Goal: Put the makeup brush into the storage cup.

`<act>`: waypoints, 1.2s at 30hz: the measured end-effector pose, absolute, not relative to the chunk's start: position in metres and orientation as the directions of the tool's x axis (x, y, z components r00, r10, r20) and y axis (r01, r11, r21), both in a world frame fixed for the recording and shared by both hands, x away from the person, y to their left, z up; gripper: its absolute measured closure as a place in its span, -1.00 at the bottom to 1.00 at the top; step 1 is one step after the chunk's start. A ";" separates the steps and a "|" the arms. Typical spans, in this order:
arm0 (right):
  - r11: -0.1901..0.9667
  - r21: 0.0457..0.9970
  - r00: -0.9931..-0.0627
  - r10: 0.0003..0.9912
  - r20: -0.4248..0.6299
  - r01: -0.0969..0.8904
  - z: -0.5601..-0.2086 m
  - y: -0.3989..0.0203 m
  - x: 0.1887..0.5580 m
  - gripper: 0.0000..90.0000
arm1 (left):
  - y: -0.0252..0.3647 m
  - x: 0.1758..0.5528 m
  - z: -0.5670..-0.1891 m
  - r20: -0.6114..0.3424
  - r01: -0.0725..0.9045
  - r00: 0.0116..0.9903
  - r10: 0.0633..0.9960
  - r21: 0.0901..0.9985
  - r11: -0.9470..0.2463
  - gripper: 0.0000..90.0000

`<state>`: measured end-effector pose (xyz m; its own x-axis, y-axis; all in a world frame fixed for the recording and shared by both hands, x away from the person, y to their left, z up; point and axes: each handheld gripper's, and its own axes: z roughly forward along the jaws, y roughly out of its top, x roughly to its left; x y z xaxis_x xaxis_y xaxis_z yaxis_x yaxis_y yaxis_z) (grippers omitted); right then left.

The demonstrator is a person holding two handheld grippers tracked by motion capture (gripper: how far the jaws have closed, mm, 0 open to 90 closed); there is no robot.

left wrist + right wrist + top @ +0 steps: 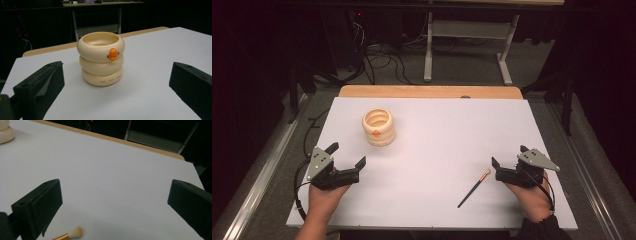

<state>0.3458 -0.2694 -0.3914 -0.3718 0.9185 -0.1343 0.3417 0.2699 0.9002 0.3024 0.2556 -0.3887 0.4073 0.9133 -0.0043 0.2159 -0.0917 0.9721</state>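
A cream pot made of three stacked rings (378,126), with a small orange duck bill on its front, stands upright at the back left of the white table top (437,135). My left gripper (348,154) is open a short way in front of it, jaws wide and empty. In the left gripper view the ringed pot (101,58) sits centred beyond the jaws, apart from them. A thin black brush with a gold ferrule and pale bristles (474,188) lies to the left of my right gripper (509,155), which is open and empty. The brush's bristles (75,233) show low between its jaws.
A strip of wooden table edge (432,91) shows behind the white sheet. Beyond it stand a white metal desk frame (467,45) and floor cables (382,60). Metal rails (257,185) run along both sides. A hand holds each gripper near the front edge.
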 end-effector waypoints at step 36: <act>0.378 0.729 -0.437 0.891 -0.120 0.570 -0.396 -0.283 0.362 -0.96 | 0.259 0.302 -0.390 -0.012 0.219 0.402 0.916 0.972 -0.083 -0.99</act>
